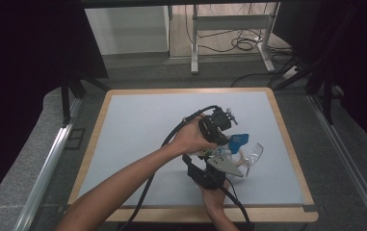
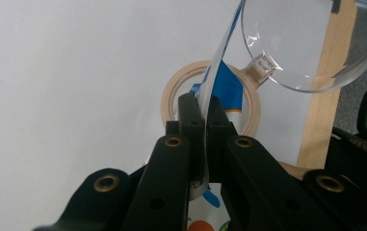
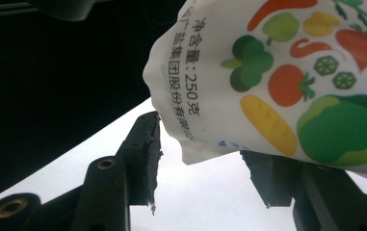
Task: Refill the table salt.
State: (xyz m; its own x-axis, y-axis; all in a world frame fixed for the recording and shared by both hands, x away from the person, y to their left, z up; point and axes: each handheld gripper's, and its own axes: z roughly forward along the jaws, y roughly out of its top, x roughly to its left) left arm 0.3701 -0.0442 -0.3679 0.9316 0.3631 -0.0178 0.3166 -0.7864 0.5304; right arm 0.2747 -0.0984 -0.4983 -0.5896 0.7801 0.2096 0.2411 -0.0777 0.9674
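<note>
here, pale grey table [image 1: 137, 139], wood rim, dark curtains [image 1: 22, 62]

grey carpet floor [image 1: 41, 159], black curtains [image 1: 22, 57], metal desk legs [image 1: 194, 43] behind

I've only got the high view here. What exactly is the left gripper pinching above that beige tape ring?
Observer: The left gripper is shut on the thin, flat top edge of a blue-and-white plastic pouch.
Operator: Anything printed on it?
Observer: The right gripper view shows colourful vegetable drawings and black Chinese text on the pouch's bulging white body.
Operator: And the right gripper?
Observer: The right gripper has one jaw on either side of the pouch's lower corner and seems to press it.
</note>
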